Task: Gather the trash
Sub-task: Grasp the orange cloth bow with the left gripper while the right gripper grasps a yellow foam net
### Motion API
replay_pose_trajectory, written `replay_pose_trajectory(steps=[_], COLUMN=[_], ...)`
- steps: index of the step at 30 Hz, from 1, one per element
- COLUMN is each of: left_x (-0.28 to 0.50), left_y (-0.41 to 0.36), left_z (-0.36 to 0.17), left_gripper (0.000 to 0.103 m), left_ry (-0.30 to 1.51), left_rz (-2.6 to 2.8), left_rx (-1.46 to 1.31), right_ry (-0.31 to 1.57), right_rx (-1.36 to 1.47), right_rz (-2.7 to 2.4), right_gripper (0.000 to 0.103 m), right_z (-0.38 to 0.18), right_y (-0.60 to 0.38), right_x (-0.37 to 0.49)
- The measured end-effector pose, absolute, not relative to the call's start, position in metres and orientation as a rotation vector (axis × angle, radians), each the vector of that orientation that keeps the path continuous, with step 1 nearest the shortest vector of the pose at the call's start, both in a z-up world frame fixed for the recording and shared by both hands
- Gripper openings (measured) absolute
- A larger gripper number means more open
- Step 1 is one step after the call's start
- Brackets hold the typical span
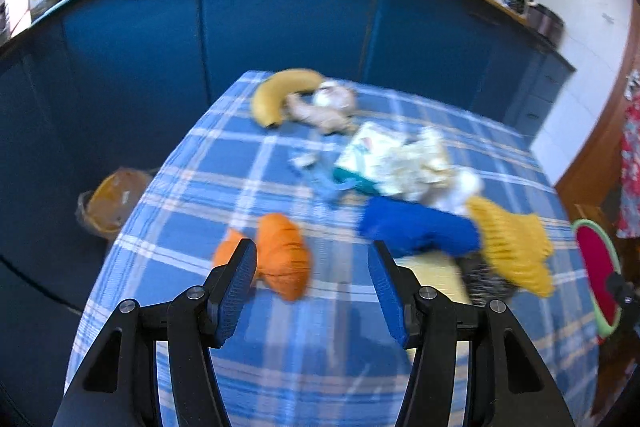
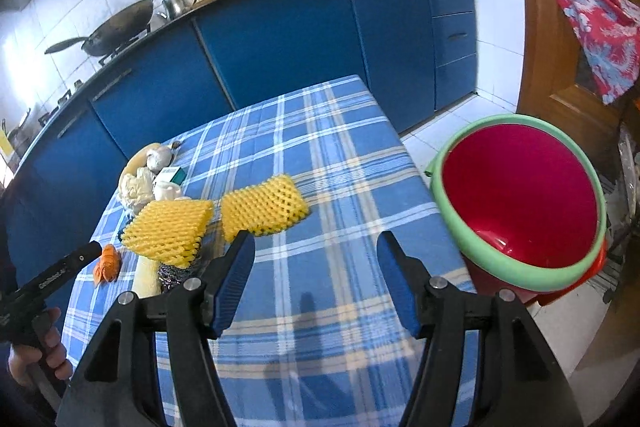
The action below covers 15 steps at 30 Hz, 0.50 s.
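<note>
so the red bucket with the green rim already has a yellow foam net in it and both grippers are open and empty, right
Not quite: the red bucket holds no net. The right wrist view shows its inside bare, and both yellow foam nets lie on the checked tablecloth. The rest stands: the left gripper and the right gripper are open and empty.

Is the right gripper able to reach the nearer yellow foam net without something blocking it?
Probably yes. The right gripper is open and empty, and the yellow foam net lies just beyond its left finger on bare tablecloth, with nothing between them.
</note>
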<state>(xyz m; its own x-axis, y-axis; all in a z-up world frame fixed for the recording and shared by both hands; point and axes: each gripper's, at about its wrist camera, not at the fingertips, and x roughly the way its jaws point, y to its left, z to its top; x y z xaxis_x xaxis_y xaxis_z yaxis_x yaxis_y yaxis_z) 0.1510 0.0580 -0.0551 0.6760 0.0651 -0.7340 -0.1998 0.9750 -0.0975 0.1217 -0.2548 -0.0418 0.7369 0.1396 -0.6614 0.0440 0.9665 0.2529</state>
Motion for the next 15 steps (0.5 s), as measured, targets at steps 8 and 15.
replay_pose_trajectory(steps=[8, 15], left_x=[0.164, 0.173], left_y=[0.074, 0.086], left_z=[-0.082, -0.092], left_gripper=[0.059, 0.059], left_ry=[0.866, 0.875], left_rz=[0.174, 0.184], left_rx=[-0.201, -0.221], right_ry=[0.790, 0.824], right_rx=[0.215, 0.191], right_rz=[0.078, 0.094], right_gripper=[0.064, 0.064], right_z=[-0.051, -0.059], right_y=[-0.239, -0.230], right_x=[0.148, 0.171])
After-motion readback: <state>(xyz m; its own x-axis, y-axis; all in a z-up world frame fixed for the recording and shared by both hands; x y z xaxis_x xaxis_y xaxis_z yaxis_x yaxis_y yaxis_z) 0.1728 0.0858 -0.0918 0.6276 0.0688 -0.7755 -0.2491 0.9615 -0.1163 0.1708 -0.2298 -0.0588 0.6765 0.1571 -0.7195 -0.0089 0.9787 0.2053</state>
